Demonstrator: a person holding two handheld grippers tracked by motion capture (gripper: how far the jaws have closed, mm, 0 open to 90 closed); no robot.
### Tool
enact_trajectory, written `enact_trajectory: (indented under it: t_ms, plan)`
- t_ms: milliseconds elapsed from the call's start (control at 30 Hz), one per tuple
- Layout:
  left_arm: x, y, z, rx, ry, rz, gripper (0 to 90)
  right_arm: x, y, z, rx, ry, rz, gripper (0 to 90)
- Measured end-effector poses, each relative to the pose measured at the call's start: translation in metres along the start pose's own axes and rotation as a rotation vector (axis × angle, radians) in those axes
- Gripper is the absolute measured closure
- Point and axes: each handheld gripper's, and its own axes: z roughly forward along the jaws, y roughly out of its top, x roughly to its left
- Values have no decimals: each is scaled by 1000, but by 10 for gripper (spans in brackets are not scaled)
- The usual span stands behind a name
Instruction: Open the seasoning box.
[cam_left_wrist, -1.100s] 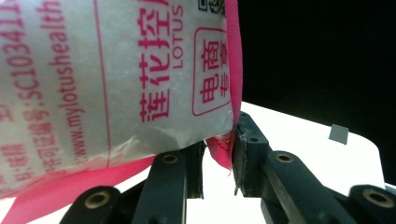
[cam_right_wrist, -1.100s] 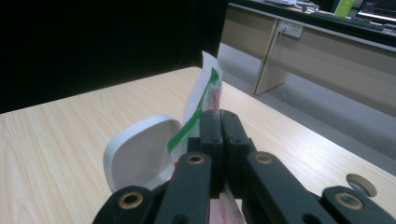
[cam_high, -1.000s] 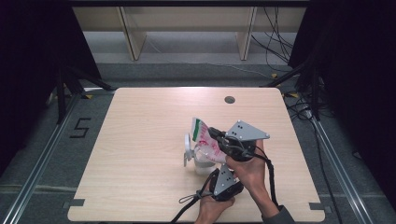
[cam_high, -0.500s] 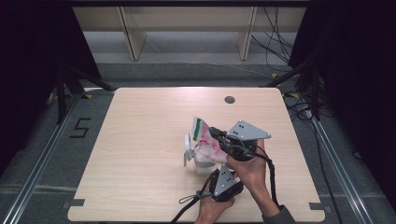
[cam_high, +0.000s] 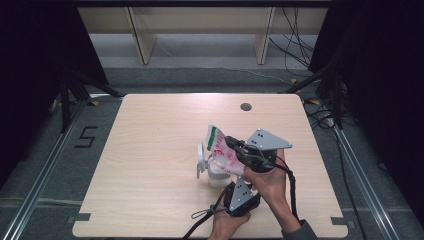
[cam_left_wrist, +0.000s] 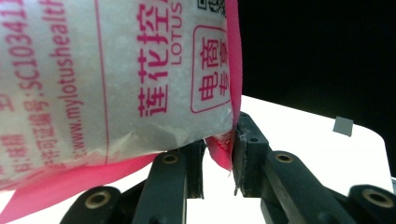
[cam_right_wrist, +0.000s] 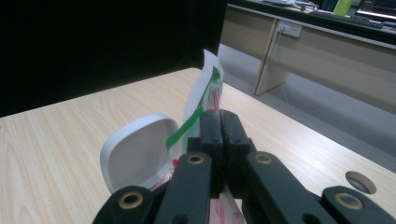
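Nothing has shifted over the last second: both hands hold steady, so we judge the pour is under way or settling. Our right tongs (cam_high: 231, 142) are clamped on the bag (cam_high: 222, 152) near its top, tilting it over the white tub (cam_high: 216, 175) on the bench (cam_high: 150, 150). Our left tongs (cam_left_wrist: 218, 161) pinch the bag's pink bottom corner.

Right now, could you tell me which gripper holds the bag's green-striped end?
The right gripper, jaws shut on the bag beside its green stripe; the left gripper has jaws apart around the pink bottom corner.
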Motion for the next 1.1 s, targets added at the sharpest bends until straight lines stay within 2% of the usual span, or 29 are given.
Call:
enact_trajectory:
  t_ms: [33, 400, 500, 733, 833, 900, 1100]
  plan:
    - [0, 0, 0, 1, -6, 2, 754, 1, 0, -1, 14, 16, 35, 900]
    - [0, 0, -1, -4, -2, -1, 755, 0, 0, 0, 10, 9, 8, 900]
    - [-1, 0, -1, -7, -5, 2, 755, 2, 0, 1, 3, 25, 20, 900]
    - [-2, 1, -1, -7, -1, 11, 755, 1, 0, 1, 1, 12, 14, 900]
    - [-2, 1, -2, -8, 6, 12, 755, 1, 0, 1, 3, 26, 29, 900]
    - [-2, 3, -3, -15, 1, 9, 755, 1, 1, 1, -3, 17, 6, 900]
    - [-3, 3, -2, -19, -4, 5, 755, 5, 2, 2, 7, 16, 16, 900]
